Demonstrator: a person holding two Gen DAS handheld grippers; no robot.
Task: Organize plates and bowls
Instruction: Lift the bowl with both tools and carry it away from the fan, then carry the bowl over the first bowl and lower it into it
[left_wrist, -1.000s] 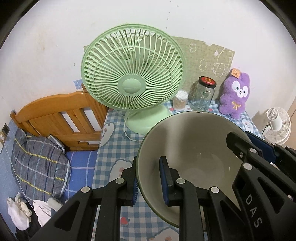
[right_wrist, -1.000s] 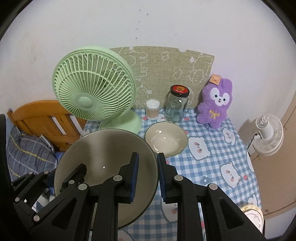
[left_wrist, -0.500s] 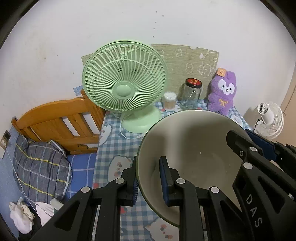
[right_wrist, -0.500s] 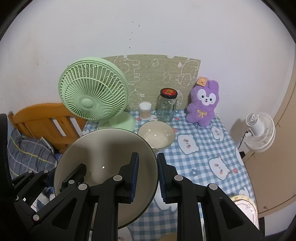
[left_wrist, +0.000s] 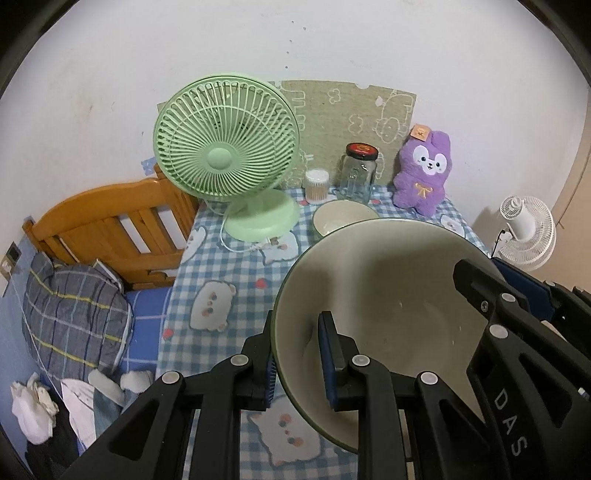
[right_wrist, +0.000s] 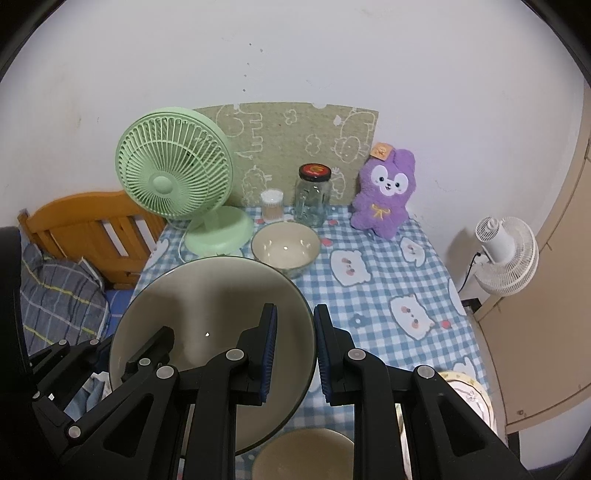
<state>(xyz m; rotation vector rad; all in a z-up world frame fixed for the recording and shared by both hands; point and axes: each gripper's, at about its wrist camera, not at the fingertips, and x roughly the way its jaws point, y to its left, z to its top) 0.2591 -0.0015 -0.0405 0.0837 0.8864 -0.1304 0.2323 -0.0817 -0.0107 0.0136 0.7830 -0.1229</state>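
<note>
A large cream bowl with a dark green rim (left_wrist: 388, 295) (right_wrist: 207, 306) hangs above the checked tablecloth, held from both sides. My left gripper (left_wrist: 298, 328) is shut on its left rim, one pad inside and one outside. My right gripper (right_wrist: 295, 321) is shut on the right rim the same way. Each gripper shows in the other's view: the right gripper (left_wrist: 495, 295) and the left gripper (right_wrist: 147, 354). A smaller cream bowl (left_wrist: 343, 219) (right_wrist: 286, 249) sits on the table near the fan base. A tan bowl (right_wrist: 306, 454) and a floral-edged plate (right_wrist: 469, 387) lie at the near edge.
At the back of the table (right_wrist: 388, 280) stand a green fan (right_wrist: 177, 173), a cotton-swab tub (right_wrist: 272, 205), a glass jar (right_wrist: 313, 195) and a purple plush (right_wrist: 384, 192). A wooden headboard (left_wrist: 103, 225) and pillow (left_wrist: 74, 306) lie left; a white floor fan (right_wrist: 506, 254) stands right.
Both grippers have drawn back from the wall with the large bowl still clamped. The fan and jar look smaller, and the small bowl and the near tan bowl have come into view.
</note>
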